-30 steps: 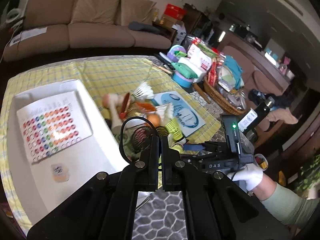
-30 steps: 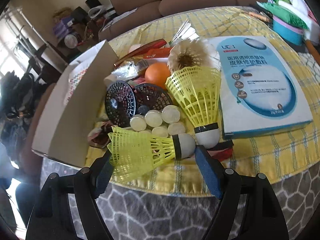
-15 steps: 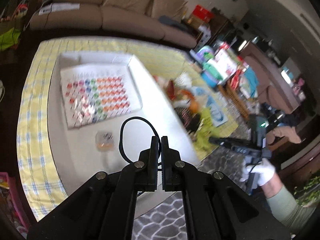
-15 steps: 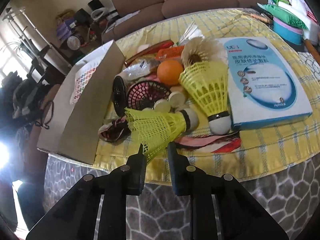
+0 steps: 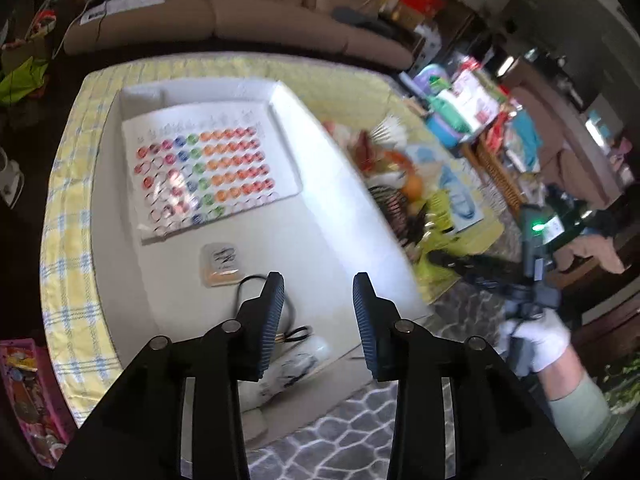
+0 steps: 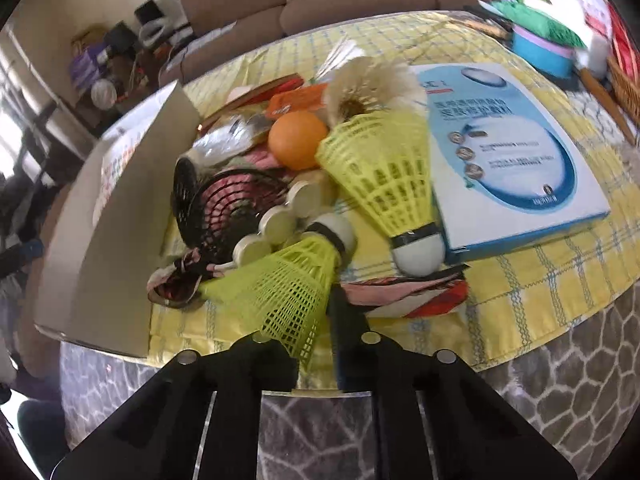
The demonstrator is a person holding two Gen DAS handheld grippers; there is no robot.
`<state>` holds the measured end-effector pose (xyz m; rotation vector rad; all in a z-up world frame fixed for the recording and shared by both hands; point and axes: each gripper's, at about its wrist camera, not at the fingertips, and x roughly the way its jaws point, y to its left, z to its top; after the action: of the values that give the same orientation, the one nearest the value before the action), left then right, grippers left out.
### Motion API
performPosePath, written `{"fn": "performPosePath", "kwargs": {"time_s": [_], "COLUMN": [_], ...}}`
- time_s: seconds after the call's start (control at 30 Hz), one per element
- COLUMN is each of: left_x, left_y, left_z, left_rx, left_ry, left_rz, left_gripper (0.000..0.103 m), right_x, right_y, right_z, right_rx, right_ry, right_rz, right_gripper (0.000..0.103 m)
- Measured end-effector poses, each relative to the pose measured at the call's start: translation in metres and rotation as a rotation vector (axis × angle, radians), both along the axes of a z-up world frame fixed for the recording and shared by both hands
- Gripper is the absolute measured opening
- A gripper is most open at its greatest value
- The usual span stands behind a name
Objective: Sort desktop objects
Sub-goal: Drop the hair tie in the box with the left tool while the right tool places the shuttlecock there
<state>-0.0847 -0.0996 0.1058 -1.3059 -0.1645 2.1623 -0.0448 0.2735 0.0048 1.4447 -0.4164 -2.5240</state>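
A living room with a brown sofa (image 5: 224, 12) is seen behind a desk (image 6: 532, 280) covered by a yellow checked cloth. A white open box (image 5: 320, 184) is set on the desk, and a sheet of coloured dots (image 5: 204, 172), a small packet (image 5: 221, 260) and a black cable (image 5: 248, 284) are lying inside it. The left hand-held gripper (image 5: 318, 304) is held above the near end of the box, tilted downward, with its jaws spread wide apart and nothing between them. Beside the box a pile of loose things is gathered: an orange ball (image 6: 298, 140), a black mesh strainer (image 6: 236, 204), a feather shuttlecock (image 6: 368, 88), an upright yellow shuttlecock (image 6: 384, 176) and a blue-and-white booklet (image 6: 508, 152). The right hand-held gripper (image 6: 320, 344) is clenched on the skirt of a second yellow shuttlecock (image 6: 288, 288), which is tilted with its white cork pointing away toward the pile, at the desk's near edge. In the left wrist view the right hand-held gripper is seen gripped by a white-gloved hand (image 5: 536, 340), reaching in level from the right side.
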Motion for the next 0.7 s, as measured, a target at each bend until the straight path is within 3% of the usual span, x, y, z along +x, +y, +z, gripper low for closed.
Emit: {"fn": "performPosePath", "kwargs": {"time_s": [0.03,0.1,0.17,0.3,0.43,0.53,0.63,0.7], "left_x": [0.003,0.008,0.013,0.028,0.043,0.039,0.032,0.026], "left_y": [0.005,0.024,0.060,0.142,0.200,0.216,0.224,0.219], "left_z": [0.004,0.014,0.020,0.017,-0.007,-0.028,-0.044,-0.048], "left_rx": [0.022,0.047,0.031,-0.023,-0.111,-0.193,-0.226,-0.199], "left_ry": [0.012,0.043,0.081,0.101,0.089,0.065,0.028,0.007], "left_rz": [-0.017,-0.070,-0.159,-0.341,-0.408,-0.369,-0.363,-0.358], "left_gripper": [0.039,0.057,0.064,0.066,0.065,0.053,0.036,0.015], "right_x": [0.002,0.005,0.011,0.016,0.021,0.026,0.029,0.030], "right_y": [0.006,0.017,0.027,0.041,0.050,0.045,0.039,0.038], "right_z": [-0.001,-0.002,-0.001,0.005,0.012,0.019,0.024,0.028], "right_rx": [-0.034,-0.093,-0.148,-0.218,-0.286,-0.308,-0.309,-0.309], "right_ry": [-0.005,-0.013,-0.014,-0.002,0.011,0.021,0.026,0.036], "right_rz": [-0.007,-0.020,-0.036,-0.058,-0.051,-0.014,0.017,0.027], "right_gripper": [0.008,0.008,0.008,0.008,0.008,0.008,0.008,0.008]}}
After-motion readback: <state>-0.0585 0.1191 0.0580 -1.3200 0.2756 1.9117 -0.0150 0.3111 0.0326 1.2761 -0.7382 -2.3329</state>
